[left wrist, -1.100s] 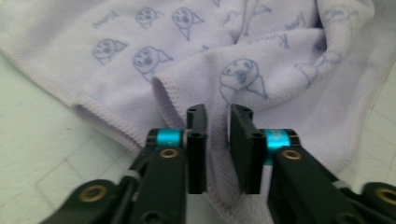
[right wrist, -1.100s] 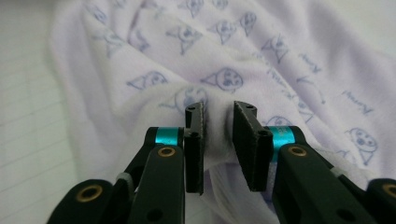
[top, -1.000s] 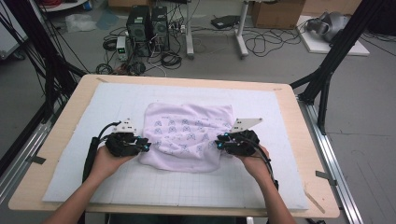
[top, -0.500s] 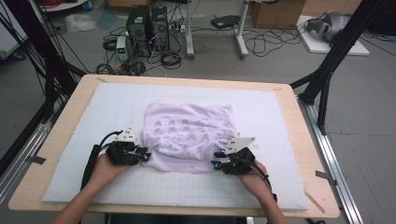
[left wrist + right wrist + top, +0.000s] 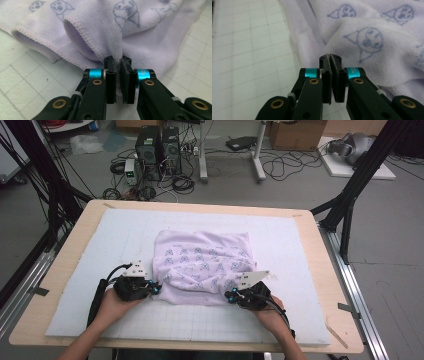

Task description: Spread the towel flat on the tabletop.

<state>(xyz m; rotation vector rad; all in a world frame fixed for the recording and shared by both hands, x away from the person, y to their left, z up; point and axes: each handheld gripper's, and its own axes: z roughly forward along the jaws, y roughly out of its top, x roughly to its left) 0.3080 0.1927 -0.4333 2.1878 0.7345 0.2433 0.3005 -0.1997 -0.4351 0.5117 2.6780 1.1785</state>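
Lavender terry towel (image 5: 202, 266), printed with small faces, folded and rumpled at mid-desk (image 5: 320, 270) on gridded white mat (image 5: 120, 235). Left hand-held gripper (image 5: 118, 65) clamped on stitched hem fold at towel's near-left corner. Right hand-held gripper (image 5: 331, 61) closed at near-right corner; cloth between jaws not discernible.

Wooden table (image 5: 65, 265): pale top, rounded corners. White gridded mat (image 5: 300, 255) covers most of it, leaving a bare wood border all round. Black frame struts (image 5: 357, 180) stand right of the table, and more stand to its left. Grey floor beyond: two black computer towers (image 5: 159, 147) side by side, tangled black cables (image 5: 285, 167), white desk legs (image 5: 231, 162), cardboard box (image 5: 295, 131), white board (image 5: 357, 167) with a grey object resting on it.
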